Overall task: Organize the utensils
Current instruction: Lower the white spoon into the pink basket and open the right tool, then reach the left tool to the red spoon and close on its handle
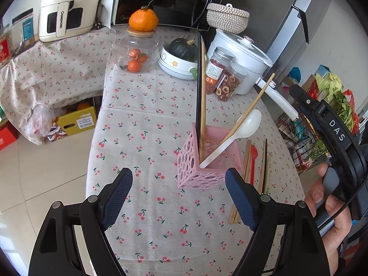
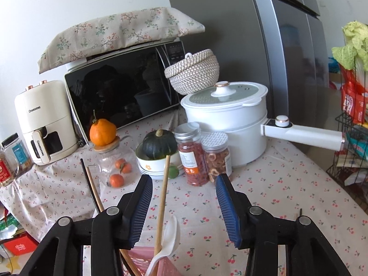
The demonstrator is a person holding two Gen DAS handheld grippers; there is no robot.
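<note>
My left tongs [image 1: 179, 197] spread wide, nothing between them, hovering over the bench [image 1: 147, 218] with its cherry-print cloth. Pink holder [image 1: 208, 161] at 12 o'clock just past the tips, holding a black chopstick [image 1: 198, 87], wooden chopsticks [image 1: 203, 96] and a white spoon [image 1: 243, 128]. More chopsticks [image 1: 246, 161] and a red utensil [image 1: 253, 161] lie flat on the cloth at 3 o'clock of the holder. My right tongs [image 2: 184, 197] are apart, not pinching; one wooden chopstick [image 2: 163, 197] stands between them, untouched. Back of the bench: microwave [image 2: 124, 92], white pot [image 2: 227, 124], air fryer [image 2: 43, 119], jars [image 2: 191, 154]. Fridge [image 2: 276, 46] at 1 o'clock. Tiled floor [image 1: 34, 172] at 9 o'clock.
</note>
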